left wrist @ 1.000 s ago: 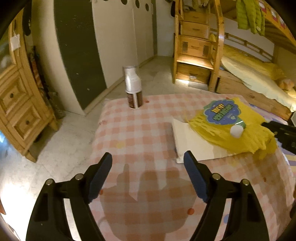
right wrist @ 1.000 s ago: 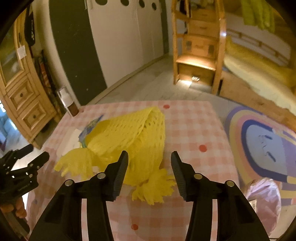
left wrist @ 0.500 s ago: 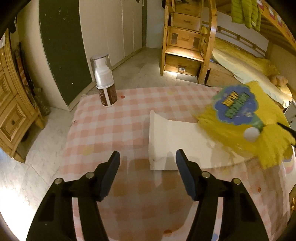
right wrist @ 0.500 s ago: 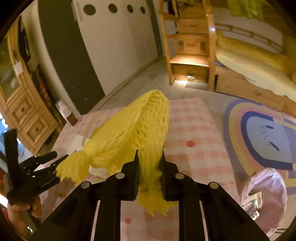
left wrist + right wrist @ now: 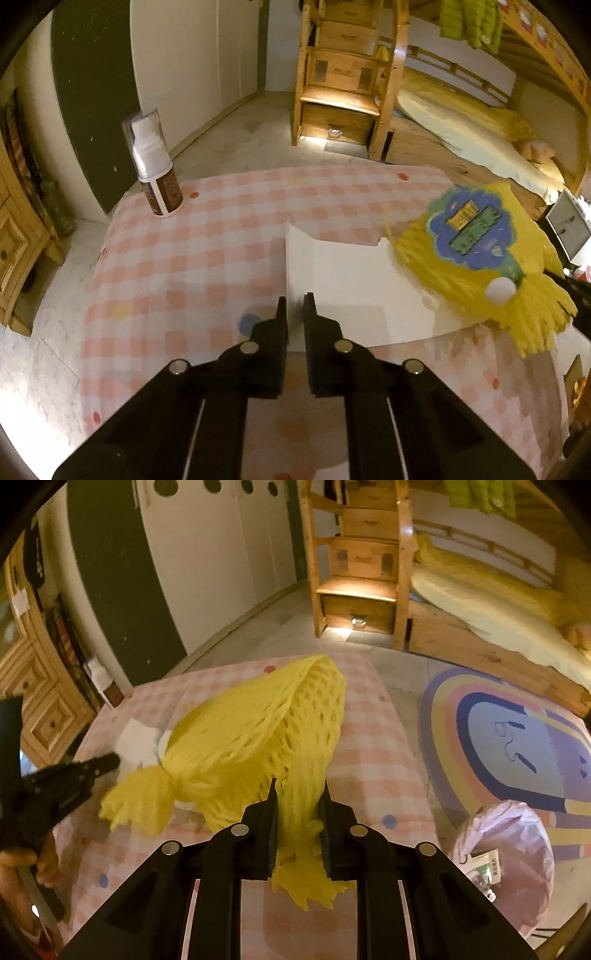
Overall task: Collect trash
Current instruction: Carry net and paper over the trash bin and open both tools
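A yellow foam net bag (image 5: 255, 731) with a blue label (image 5: 474, 230) hangs above the checked table; my right gripper (image 5: 298, 794) is shut on its lower end and holds it lifted. A white sheet of paper (image 5: 343, 280) lies on the table. My left gripper (image 5: 294, 302) is shut on the paper's left edge. The left gripper also shows at the left of the right wrist view (image 5: 62, 786). A bottle with a brown label and clear cap (image 5: 153, 166) stands at the table's far left corner.
A bin lined with a pink bag (image 5: 506, 856) stands on the floor right of the table, with some trash inside. A rainbow rug (image 5: 517, 738), a wooden bunk bed with stairs (image 5: 340, 81) and a wooden dresser (image 5: 44, 701) surround the table (image 5: 207, 251).
My left gripper moved forward and closed on the paper's edge. My right gripper closed on the yellow net bag and lifted it off the table.
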Demonstrator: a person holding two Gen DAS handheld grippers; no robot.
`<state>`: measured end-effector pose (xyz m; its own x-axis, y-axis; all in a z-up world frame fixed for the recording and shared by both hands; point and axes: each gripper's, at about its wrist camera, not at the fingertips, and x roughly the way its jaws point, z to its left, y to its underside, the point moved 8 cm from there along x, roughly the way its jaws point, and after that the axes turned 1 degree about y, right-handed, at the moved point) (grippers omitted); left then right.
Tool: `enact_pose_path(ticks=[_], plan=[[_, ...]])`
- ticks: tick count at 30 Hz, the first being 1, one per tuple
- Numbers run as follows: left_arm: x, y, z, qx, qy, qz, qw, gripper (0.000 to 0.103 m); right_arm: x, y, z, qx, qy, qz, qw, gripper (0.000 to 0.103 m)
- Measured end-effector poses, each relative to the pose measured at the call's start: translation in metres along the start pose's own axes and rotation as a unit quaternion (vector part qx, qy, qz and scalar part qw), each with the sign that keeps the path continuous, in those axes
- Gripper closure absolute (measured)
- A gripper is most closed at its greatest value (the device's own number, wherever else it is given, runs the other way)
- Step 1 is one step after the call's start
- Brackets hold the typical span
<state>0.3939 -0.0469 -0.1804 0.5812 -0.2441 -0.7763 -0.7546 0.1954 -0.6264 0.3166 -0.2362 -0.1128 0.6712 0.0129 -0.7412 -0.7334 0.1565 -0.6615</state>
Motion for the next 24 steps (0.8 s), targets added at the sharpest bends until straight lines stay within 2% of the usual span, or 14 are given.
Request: enact_pose_path(ticks=[4, 7, 10, 14, 19, 21, 24], plan=[[-0.032, 0.012, -0.009, -0.005, -0.018, -0.031, 0.9994, 0.101, -0.034, -0.003, -0.017, 0.035, 0.001, -0.048, 0.998, 0.084], [-0.058, 0.023, -0.016, -0.004, -0.051, -0.053, 0.9973, 0.102, -0.064, -0.001, -0.035, 0.063, 0.009, -0.089, 0.994, 0.084], [-0.079, 0.027, -0.025, 0.006, -0.069, -0.082, 0.9942, 0.103, -0.081, 0.01, -0.051, 0.081, 0.018, -0.1, 0.992, 0.084], [-0.103, 0.045, -0.044, 0.0, -0.057, -0.103, 0.9931, 0.103, -0.086, 0.033, -0.065, 0.094, 0.025, -0.079, 0.992, 0.084], [-0.116, 0.069, -0.073, -0.003, -0.028, -0.106, 0.9939, 0.103, -0.103, 0.043, -0.071, 0.092, 0.035, -0.093, 0.991, 0.084], [-0.122, 0.075, -0.089, 0.006, -0.024, -0.115, 0.993, 0.103, -0.113, 0.046, -0.076, 0.099, 0.033, -0.102, 0.989, 0.084], [-0.131, 0.076, -0.113, 0.039, -0.037, -0.141, 0.9885, 0.103, -0.13, 0.05, -0.099, 0.121, 0.038, -0.109, 0.986, 0.084]])
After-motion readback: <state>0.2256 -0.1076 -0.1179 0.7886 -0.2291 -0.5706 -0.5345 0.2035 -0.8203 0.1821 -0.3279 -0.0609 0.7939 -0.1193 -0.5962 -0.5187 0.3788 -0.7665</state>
